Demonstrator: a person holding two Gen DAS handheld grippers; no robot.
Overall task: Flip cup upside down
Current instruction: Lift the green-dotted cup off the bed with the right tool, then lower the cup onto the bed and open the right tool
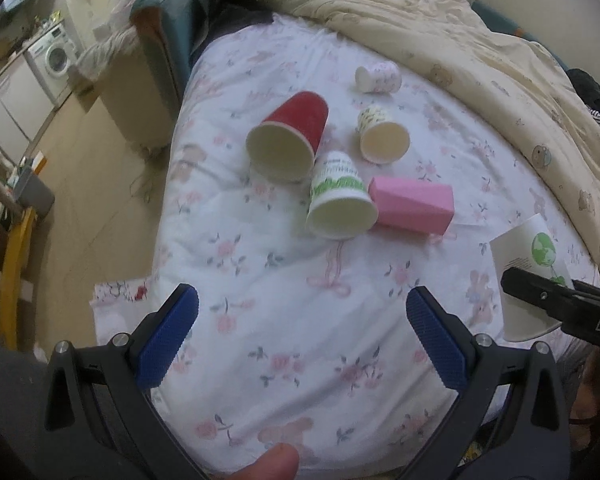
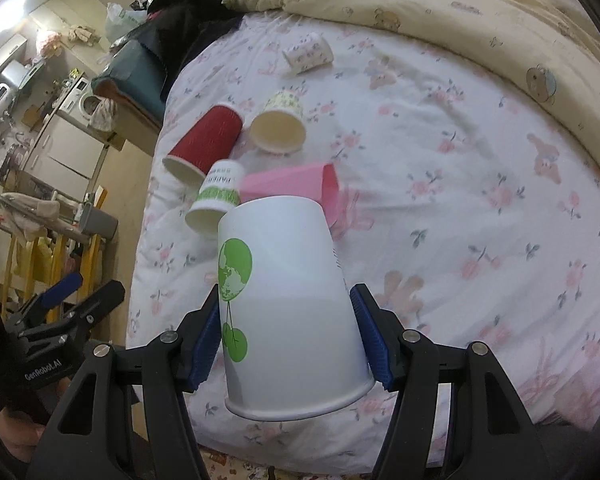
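Note:
A white paper cup with a green globe print (image 2: 288,304) is held mouth-down between the blue pads of my right gripper (image 2: 286,328), just above the floral bedsheet (image 2: 460,220). The same cup (image 1: 528,268) shows at the right edge of the left wrist view with the right gripper's black finger across it. My left gripper (image 1: 302,332) is open and empty, hovering over the sheet at the near edge of the bed.
Several cups lie on their sides mid-bed: a red one (image 1: 290,136), a white-and-green one (image 1: 338,200), a pink one (image 1: 412,204), and two small patterned ones (image 1: 382,136) (image 1: 378,76). A beige quilt (image 1: 480,52) is bunched along the far right. The bed's left edge drops to the floor (image 1: 100,200).

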